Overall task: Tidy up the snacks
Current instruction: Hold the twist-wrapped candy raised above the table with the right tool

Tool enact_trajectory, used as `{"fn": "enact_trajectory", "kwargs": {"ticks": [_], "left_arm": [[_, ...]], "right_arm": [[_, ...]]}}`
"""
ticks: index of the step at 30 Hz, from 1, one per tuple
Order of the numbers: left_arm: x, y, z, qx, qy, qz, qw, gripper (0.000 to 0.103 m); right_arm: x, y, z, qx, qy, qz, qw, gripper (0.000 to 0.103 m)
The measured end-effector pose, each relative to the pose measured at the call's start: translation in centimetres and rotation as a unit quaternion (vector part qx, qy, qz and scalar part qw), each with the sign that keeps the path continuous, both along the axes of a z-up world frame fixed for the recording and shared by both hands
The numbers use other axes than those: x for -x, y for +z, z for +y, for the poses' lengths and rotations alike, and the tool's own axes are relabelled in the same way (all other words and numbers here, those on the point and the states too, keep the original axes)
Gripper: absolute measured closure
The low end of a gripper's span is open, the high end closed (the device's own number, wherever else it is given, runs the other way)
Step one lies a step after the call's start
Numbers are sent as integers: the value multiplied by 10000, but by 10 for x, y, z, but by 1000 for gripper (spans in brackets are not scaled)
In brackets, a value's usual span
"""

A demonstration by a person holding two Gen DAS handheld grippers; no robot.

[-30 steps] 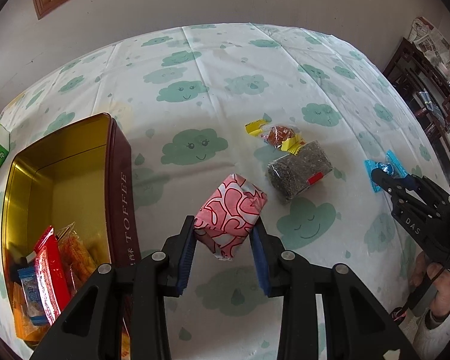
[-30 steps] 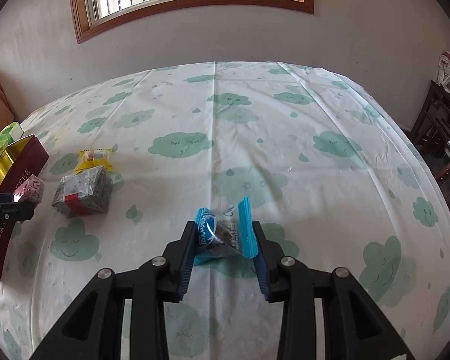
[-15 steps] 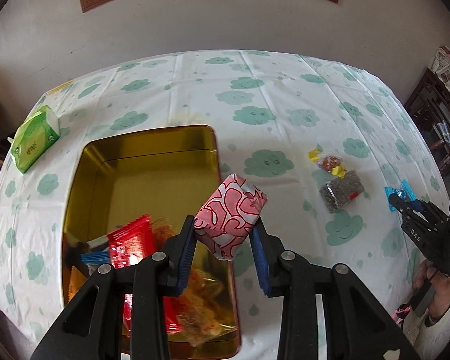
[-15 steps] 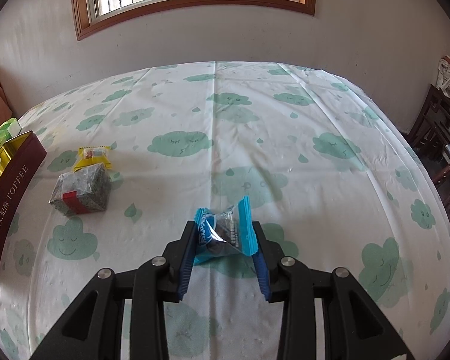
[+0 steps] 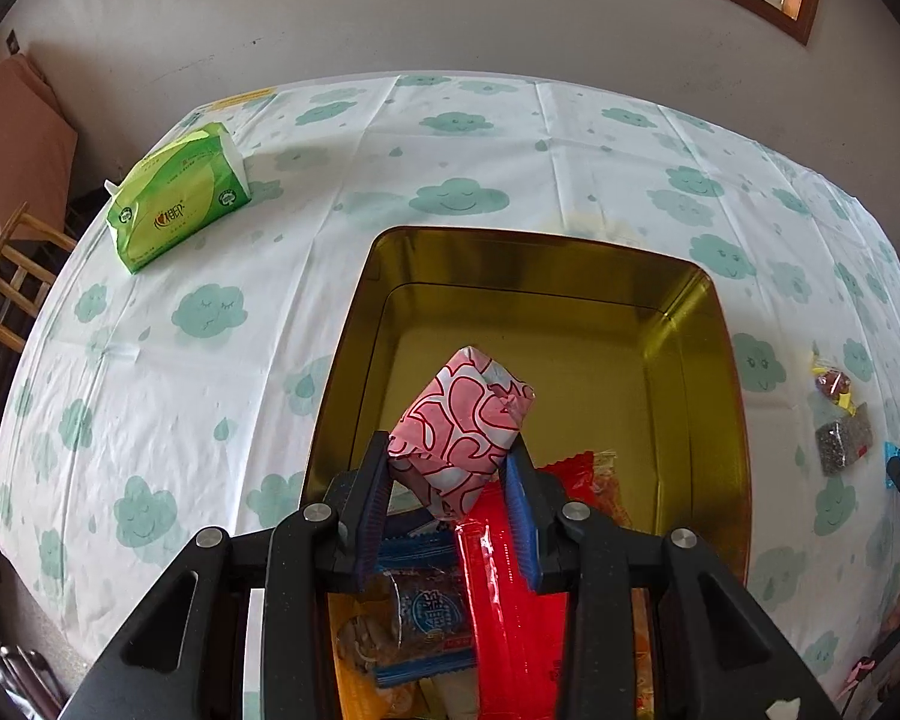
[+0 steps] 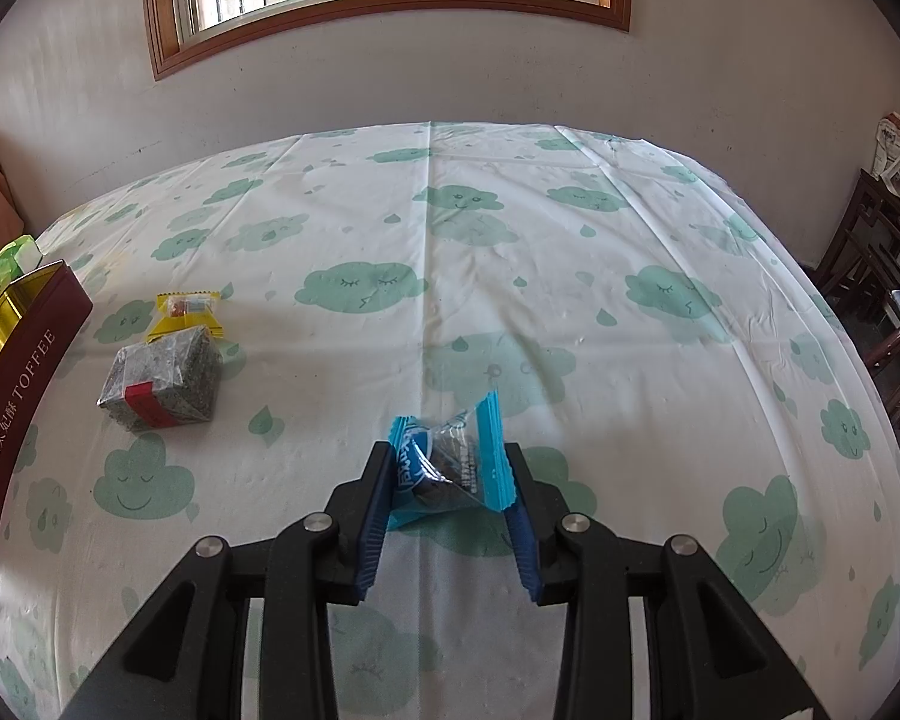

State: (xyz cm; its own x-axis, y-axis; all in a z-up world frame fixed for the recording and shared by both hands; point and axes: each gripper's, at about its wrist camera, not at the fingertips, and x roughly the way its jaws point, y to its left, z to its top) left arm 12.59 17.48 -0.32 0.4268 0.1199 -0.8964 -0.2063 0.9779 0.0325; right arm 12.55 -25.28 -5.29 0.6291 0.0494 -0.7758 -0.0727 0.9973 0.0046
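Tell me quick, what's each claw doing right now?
Left gripper: closed on the pink-wrapped snack, above the gold tin.
Right gripper: closed on the blue-wrapped snack.

Both wrist views look steeply down (close), sharing the toffee tin (image 5: pixel 714 324).

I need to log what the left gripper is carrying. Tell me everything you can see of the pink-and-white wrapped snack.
The pink-and-white wrapped snack is a blocky packet in glossy wrapping, white with red-outlined pink heart shapes, its ends folded and creased. It sits tilted, clamped at its lower part between the blue pads of the left gripper. It is held in the air above the open gold tin, over the packets already lying inside, touching only the pads.
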Motion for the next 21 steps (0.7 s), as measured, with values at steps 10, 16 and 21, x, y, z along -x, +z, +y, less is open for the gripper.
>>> {"fn": "enact_trajectory", "kwargs": {"ticks": [10,16,21], "left_arm": [[-3,-20,5,19,62,141,9999,71],[-2,-24,5,-75,51,142,9999,71],[-2,-24,5,-117,100,130,9998,68]], "right_arm": [[0,0,0,13,2,1,10000,67],[0,0,1,16,1,1,10000,67],[0,0,0,18,1,1,10000,67]]}}
